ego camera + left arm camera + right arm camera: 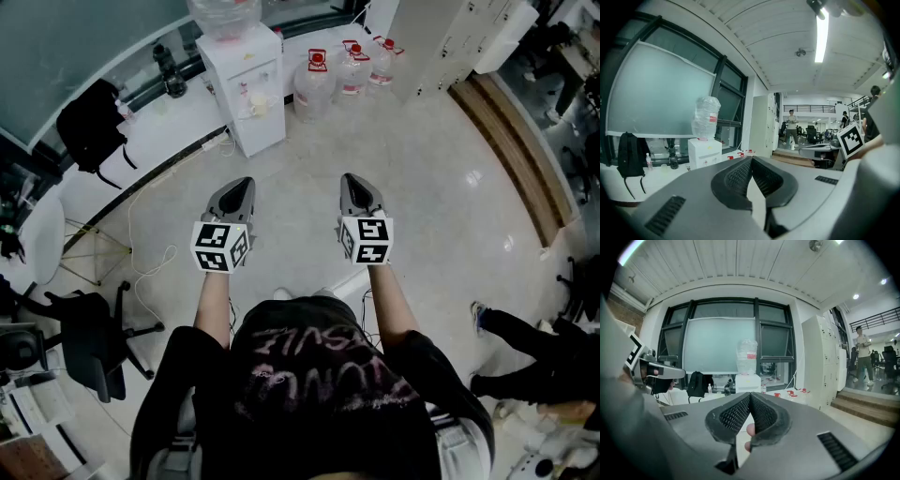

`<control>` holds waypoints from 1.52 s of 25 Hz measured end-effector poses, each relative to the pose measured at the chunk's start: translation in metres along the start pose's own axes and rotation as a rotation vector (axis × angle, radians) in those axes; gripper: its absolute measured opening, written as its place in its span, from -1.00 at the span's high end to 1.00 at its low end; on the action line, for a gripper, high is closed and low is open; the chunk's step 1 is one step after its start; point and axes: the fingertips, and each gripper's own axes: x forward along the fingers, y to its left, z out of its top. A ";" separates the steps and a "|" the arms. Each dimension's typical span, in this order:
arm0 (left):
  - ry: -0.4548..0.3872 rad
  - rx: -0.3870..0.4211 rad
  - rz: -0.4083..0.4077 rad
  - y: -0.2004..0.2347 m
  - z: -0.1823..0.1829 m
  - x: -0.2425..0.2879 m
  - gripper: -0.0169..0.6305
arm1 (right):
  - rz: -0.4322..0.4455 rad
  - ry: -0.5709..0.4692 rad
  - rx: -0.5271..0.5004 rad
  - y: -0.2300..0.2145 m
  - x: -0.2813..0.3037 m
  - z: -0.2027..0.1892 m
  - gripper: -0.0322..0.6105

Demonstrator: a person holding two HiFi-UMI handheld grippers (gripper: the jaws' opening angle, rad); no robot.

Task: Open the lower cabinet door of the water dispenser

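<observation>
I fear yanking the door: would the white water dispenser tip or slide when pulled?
Possibly top-heavy: a large bottle sits atop the tall, narrow water dispenser. It might slide, since the floor looks glossy and smooth.

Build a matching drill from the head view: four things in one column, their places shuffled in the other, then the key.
Things
1. white water dispenser with a clear bottle on top
2. black backpack
3. clear water jugs with red caps
4. black office chair

Places
A. at the view's lower left
B. grouped just right of the dispenser
C. on the white ledge, left of the dispenser
D. top centre, up against the ledge

Pairs: 1-D, 2-C, 3-B, 4-A
</observation>
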 end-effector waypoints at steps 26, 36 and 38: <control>0.068 -0.084 -0.016 0.020 -0.031 0.048 0.91 | -0.007 0.080 0.003 -0.020 0.045 -0.015 0.86; 0.141 -0.095 0.047 0.049 -0.024 0.148 0.91 | 0.044 0.096 0.052 -0.094 0.149 -0.007 0.86; 0.155 -0.096 0.064 0.052 -0.021 0.166 0.91 | 0.062 0.103 0.055 -0.109 0.168 -0.005 0.86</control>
